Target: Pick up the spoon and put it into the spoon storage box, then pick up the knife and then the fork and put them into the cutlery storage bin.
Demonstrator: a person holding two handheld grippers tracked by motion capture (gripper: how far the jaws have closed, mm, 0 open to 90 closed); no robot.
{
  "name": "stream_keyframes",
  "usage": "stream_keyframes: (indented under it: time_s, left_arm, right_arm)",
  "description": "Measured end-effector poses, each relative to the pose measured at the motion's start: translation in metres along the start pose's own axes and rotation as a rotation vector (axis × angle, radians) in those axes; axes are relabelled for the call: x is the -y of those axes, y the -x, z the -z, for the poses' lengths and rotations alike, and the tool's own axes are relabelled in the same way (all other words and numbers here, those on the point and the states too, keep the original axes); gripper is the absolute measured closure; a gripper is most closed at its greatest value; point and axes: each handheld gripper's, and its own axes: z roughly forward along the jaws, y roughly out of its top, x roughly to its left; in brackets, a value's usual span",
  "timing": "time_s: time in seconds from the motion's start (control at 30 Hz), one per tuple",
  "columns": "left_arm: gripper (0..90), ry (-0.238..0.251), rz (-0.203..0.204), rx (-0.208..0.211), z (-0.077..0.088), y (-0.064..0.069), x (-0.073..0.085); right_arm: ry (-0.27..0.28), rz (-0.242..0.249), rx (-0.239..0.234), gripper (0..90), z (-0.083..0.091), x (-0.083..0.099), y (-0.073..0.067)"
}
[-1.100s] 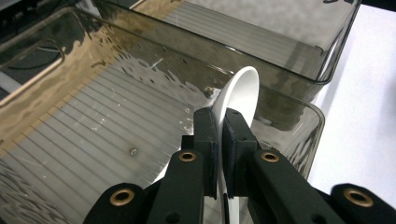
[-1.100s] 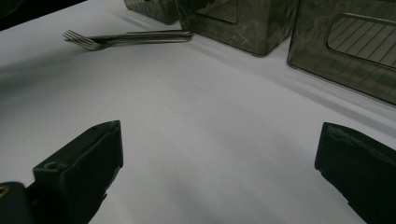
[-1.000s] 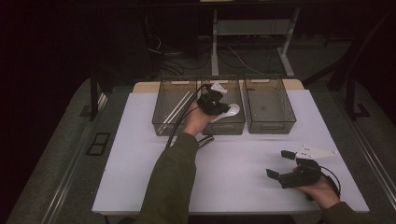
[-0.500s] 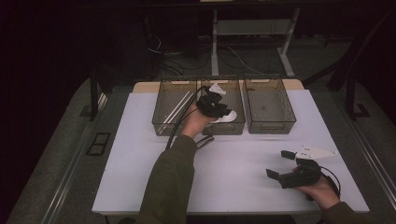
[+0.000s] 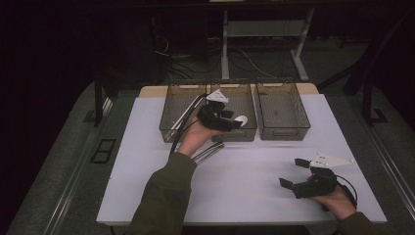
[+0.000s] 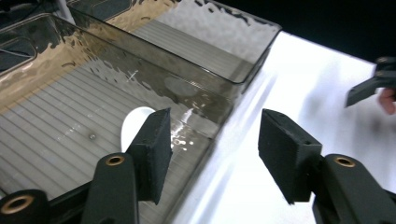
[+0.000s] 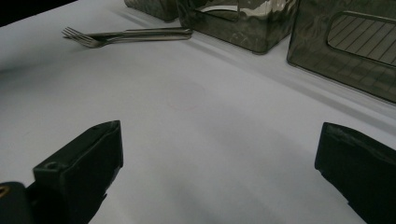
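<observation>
While the left bin (image 5: 165,115) at the far left sits crossed by the gripper's cable, the left gripper (image 5: 231,121) hovers over the near edge of the middle bin (image 5: 235,84). Its jaws have just been opening and now stand spread with nothing between them. Just past them a white spoon (image 6: 133,128) lies on the ribbed floor of that bin, close to its near wall; only the rounded bowl is visible. It is probably plastic, so light, fairly stiff and a little slick. The handle would be the better place to pinch it than the curved bowl. Near the bins, a metal fork (image 7: 126,35) lies flat on the white table (image 5: 244,196). It looks thin, rigid and low, best gripped across the handle. The right bin (image 5: 284,132) stands just beside the middle one. At the near right, the right gripper (image 5: 292,173) rests above bare table, spread wide and holding nothing.
</observation>
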Motion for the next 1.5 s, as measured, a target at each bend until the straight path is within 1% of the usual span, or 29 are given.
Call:
stream_keyframes:
  time_s: [0.07,0.13,0.17,0.23,0.3,0.33,0.4,0.57,0.7,0.73,0.77,0.87,0.9,0.97,1.17,1.2,1.23,1.3,1.33,1.37,1.43,1.5]
  left_arm:
    - [39.9,-0.002,0.003,0.002,0.004,0.005,0.006]
    - [37.8,-0.015,-0.015,0.002,0.007,0.009,0.011]
    - [36.8,-0.017,-0.016,0.003,0.008,0.011,0.014]
    - [36.1,-0.035,-0.025,0.001,0.010,0.013,0.020]
    - [35.0,-0.033,-0.023,0.002,0.012,0.015,0.026]
    - [34.5,-0.032,-0.016,0.001,0.013,0.015,0.028]
    - [34.0,-0.023,-0.012,0.009,0.017,0.016,0.033]
    - [32.4,-0.012,-0.025,-0.016,0.027,0.020,0.043]
    - [32.3,0.001,-0.024,-0.031,0.037,0.024,0.054]
    - [32.3,0.002,-0.024,-0.037,0.040,0.025,0.057]
    - [32.4,0.006,-0.023,-0.038,0.042,0.025,0.060]
    - [33.3,0.004,-0.023,-0.052,0.050,0.027,0.069]
    - [33.4,0.000,-0.025,-0.053,0.053,0.027,0.072]
    - [34.1,0.000,-0.017,-0.059,0.057,0.028,0.078]
    - [39.1,-0.005,-0.016,-0.079,0.068,0.027,0.094]
    - [40.2,-0.001,-0.008,-0.085,0.069,0.028,0.096]
    - [42.3,-0.008,-0.015,-0.085,0.071,0.027,0.098]
    - [46.1,-0.012,-0.014,-0.093,0.073,0.027,0.101]
    - [48.8,-0.009,-0.008,-0.096,0.073,0.027,0.102]
    - [53.1,-0.019,-0.013,-0.099,0.074,0.027,0.103]
    - [60.6,-0.021,-0.010,-0.102,0.074,0.026,0.105]
    - [70.6,-0.033,-0.007,-0.104,0.072,0.025,0.107]
  right_arm:
    - [0.003,-0.003,0.002,1.0,0.001,0.000,0.000]
    - [0.006,-0.004,0.002,1.1,0.002,0.000,0.000]
    - [0.006,-0.007,0.001,1.0,0.002,0.000,0.000]
    - [0.007,-0.009,0.002,1.0,0.001,0.000,0.001]
    - [0.010,-0.009,0.000,1.0,0.001,0.000,0.001]
    - [0.008,-0.009,-0.001,1.0,0.001,0.000,0.002]
    - [0.006,-0.012,0.001,1.0,0.001,0.000,0.002]
    - [0.007,-0.012,0.001,1.0,0.001,0.000,0.002]
    - [0.007,-0.012,0.004,1.0,0.001,0.000,0.002]
    - [0.001,-0.020,0.002,1.0,0.002,0.000,0.002]
    - [0.006,-0.013,0.005,1.0,0.001,0.000,0.002]
    - [0.004,-0.014,0.005,1.0,0.001,0.000,0.002]
    - [0.006,-0.008,0.006,1.0,0.001,0.000,0.002]
    - [0.006,-0.009,0.007,1.0,0.001,0.000,0.002]
    - [0.006,-0.013,0.009,1.0,0.001,0.000,0.002]
    - [0.006,-0.011,0.008,1.1,0.001,0.000,0.002]
    - [0.005,-0.011,0.007,1.1,0.001,0.000,0.002]
    - [0.005,-0.013,0.008,1.1,0.001,0.000,0.002]
    - [0.006,-0.013,0.008,1.0,0.001,0.000,0.002]
    - [0.006,-0.014,0.007,1.1,0.002,0.000,0.002]
    - [0.006,-0.011,0.006,1.0,0.002,0.000,0.002]
    - [0.007,-0.010,0.006,1.0,0.001,0.000,0.002]
